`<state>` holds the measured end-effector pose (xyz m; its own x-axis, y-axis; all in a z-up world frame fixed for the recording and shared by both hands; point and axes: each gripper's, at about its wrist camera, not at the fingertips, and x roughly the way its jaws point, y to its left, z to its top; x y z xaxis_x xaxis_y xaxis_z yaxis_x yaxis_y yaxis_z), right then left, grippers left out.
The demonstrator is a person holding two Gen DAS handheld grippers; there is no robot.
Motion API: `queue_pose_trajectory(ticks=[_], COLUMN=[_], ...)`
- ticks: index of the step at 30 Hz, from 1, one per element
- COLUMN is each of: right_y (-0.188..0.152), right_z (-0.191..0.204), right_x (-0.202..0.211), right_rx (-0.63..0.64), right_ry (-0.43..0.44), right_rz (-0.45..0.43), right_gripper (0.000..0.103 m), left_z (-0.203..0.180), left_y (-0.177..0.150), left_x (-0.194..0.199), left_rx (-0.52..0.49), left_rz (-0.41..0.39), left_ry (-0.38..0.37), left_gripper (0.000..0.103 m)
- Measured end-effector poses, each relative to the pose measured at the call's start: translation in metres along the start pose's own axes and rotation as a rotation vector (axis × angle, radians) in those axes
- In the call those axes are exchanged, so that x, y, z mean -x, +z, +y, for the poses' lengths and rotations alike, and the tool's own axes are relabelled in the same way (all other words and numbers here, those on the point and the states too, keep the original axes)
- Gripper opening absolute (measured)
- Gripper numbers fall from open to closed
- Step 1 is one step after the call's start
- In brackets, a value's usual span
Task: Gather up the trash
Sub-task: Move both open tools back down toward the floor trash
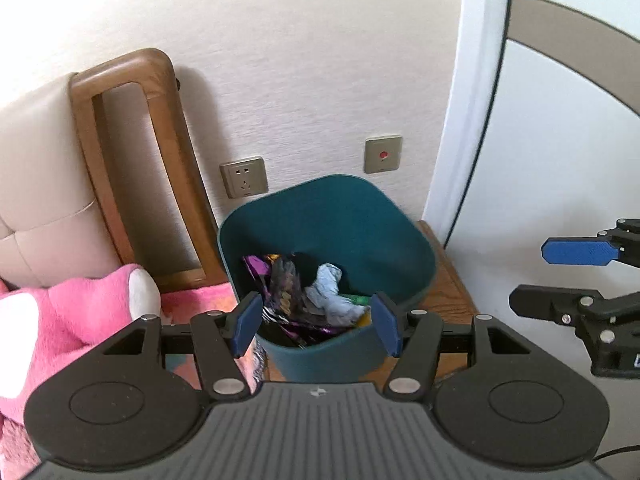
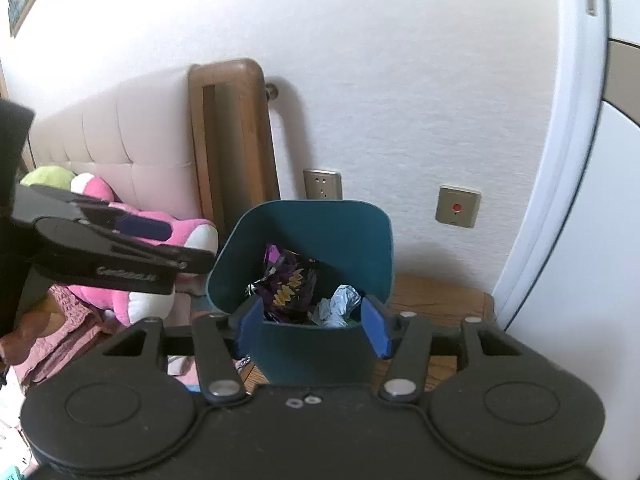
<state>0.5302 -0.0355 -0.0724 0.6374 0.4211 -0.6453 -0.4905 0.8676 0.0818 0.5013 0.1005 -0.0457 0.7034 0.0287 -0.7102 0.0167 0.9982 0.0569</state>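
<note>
A teal trash bin (image 1: pixel 360 216) stands on a wooden nightstand (image 1: pixel 448 280) against the wall. It holds a purple snack wrapper (image 1: pixel 280 284) and crumpled pale paper (image 1: pixel 330 284). My left gripper (image 1: pixel 316 324) is open and empty, just above the bin's near rim. In the right wrist view the same bin (image 2: pixel 320 232) shows the wrapper (image 2: pixel 288 284) and paper (image 2: pixel 340 304). My right gripper (image 2: pixel 314 328) is open and empty over the bin's near edge. It also shows at the right of the left wrist view (image 1: pixel 560 276), and the left gripper (image 2: pixel 176 244) shows at the left of the right wrist view.
A pink plush toy (image 1: pixel 60 320) lies on the bed left of the bin, by a padded headboard (image 1: pixel 36 168) with a wooden frame (image 1: pixel 132 68). A wall socket (image 1: pixel 244 177) and a red-button switch (image 1: pixel 383 154) are behind the bin. A white door (image 1: pixel 560 160) is at right.
</note>
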Motion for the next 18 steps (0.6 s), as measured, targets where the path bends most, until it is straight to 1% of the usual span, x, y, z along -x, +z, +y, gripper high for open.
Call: queue_pose_trajectory(ticks=[2,6,10,13,15,18], right_y=[-0.009,-0.031,-0.055,-0.074,-0.088,-0.109], right_z=[-0.003,-0.004,-0.002,-0.002,-0.005,-0.009], right_x=[0.013,0.032,0.043,0.045,0.043,0.039], right_rx=[-0.021,-0.022,-0.023,-0.035,-0.051,-0.07], right_ry=[0.003,0.005,0.015,0.015,0.018,0.023], right_rz=[-0.023,-0.042,-0.052,-0.053,-0.049,-0.039], right_gripper=[0.059,0.065,0.073,0.079,0.081,0.087], left_z=[-0.005,-0.018,-0.03,-0.037,-0.039,-0.039], left_y=[-0.009,-0.031,-0.056,-0.076,-0.09,-0.109], left_x=[0.011,0.03,0.039,0.039,0.036,0.029], left_rx=[0.016,0.031,0.031,0.035,0.053,0.08], left_rz=[-0.012,-0.026,-0.033,-0.018,0.0,0.026], left_ry=[-0.002,0.001,0.003,0.0,-0.013,-0.035], left_gripper=[0.068,0.072,0.08,0.08,0.08,0.081])
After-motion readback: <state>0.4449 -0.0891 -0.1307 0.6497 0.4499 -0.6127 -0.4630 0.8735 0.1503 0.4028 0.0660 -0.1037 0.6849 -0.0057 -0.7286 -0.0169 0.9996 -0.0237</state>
